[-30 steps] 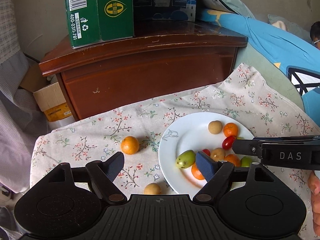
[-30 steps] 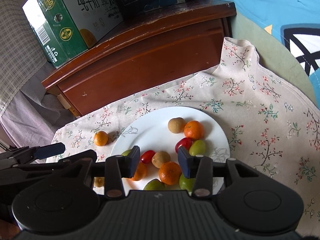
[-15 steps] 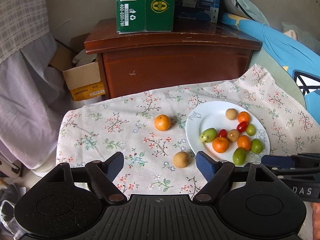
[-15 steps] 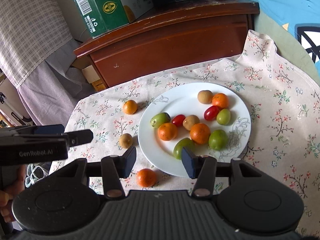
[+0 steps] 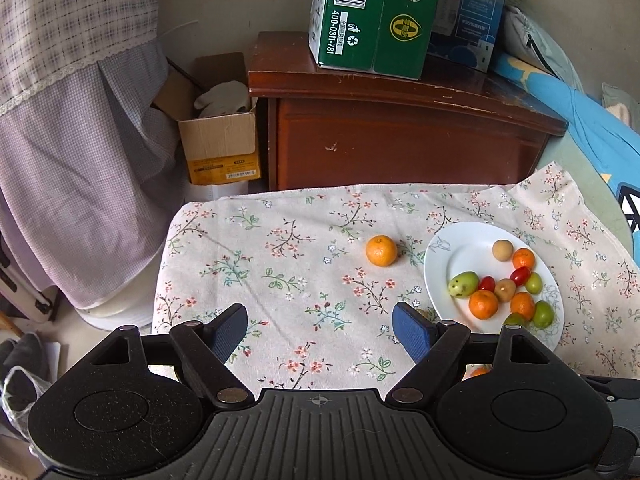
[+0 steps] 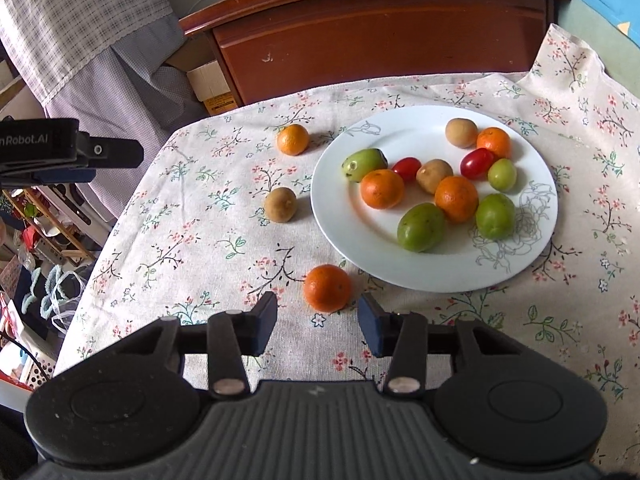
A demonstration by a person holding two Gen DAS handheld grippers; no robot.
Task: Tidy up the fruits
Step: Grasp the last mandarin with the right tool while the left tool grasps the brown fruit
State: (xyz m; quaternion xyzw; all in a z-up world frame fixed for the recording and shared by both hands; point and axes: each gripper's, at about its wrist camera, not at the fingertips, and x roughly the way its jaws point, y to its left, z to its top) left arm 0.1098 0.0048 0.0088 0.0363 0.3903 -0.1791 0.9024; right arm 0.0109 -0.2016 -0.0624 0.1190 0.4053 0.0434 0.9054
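Observation:
A white plate (image 6: 400,136) on the floral cloth holds several oranges, green fruits, red tomatoes and brown fruits. Three fruits lie loose on the cloth to its left: a near orange (image 6: 327,288), a brown fruit (image 6: 280,204) and a far orange (image 6: 293,139). My right gripper (image 6: 318,320) hangs just short of the near orange; its jaws are closing with nothing between them. My left gripper (image 5: 320,320) is wide open over bare cloth, left of the plate (image 5: 452,256). The far orange (image 5: 381,250) lies ahead of it. Its right finger half hides the brown fruit (image 5: 422,314).
A dark wooden cabinet (image 5: 400,140) stands behind the table with a green carton (image 5: 372,12) on top. A cardboard box (image 5: 220,144) and checked fabric (image 5: 80,140) are at the left. The left gripper (image 6: 114,165) juts in beyond the cloth's left edge. Blue bedding (image 5: 592,128) lies at the right.
Both grippers have drawn back from the plate. The left one swung left over bare cloth. The right one now hangs behind the near loose orange, with the whole plate in view.

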